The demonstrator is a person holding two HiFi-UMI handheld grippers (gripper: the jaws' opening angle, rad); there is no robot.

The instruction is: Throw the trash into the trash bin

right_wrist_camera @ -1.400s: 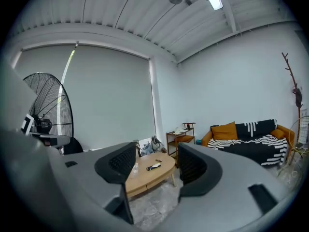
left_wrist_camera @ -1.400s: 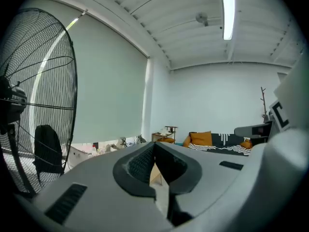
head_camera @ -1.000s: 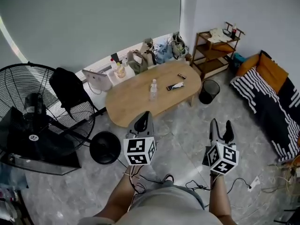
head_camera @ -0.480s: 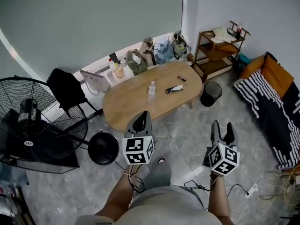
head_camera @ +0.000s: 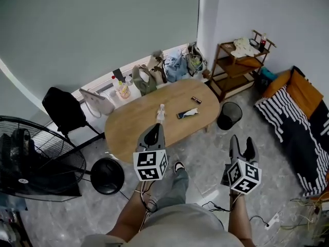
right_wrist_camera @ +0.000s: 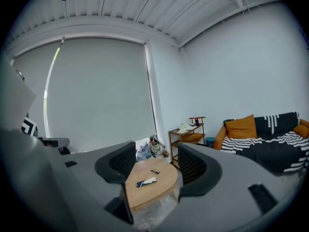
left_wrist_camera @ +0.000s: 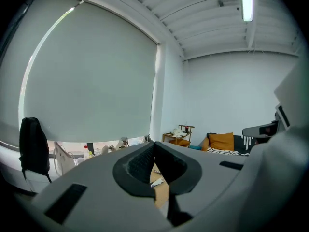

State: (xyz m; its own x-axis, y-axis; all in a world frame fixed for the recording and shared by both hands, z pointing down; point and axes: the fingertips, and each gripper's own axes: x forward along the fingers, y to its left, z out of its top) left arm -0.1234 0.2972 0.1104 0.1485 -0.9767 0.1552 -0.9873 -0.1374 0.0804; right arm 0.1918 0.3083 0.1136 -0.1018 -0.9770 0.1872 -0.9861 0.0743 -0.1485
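Ahead of both tongs: oval wooden table [head_camera: 131, 130] bearing flat dark wrapper [head_camera: 187, 114]; black round trash bin [head_camera: 225, 121] beyond right gripper [head_camera: 242, 144], jaws wide. Left gripper [head_camera: 155, 131] closed. Both empty. We judge approach step; next, reach wrapper.

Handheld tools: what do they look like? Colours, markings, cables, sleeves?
Left tool and right tool match: grey bodies, black ribbed pads, a white cube with black square markers each. Thin cords dangle by the left wrist. No sleeves.
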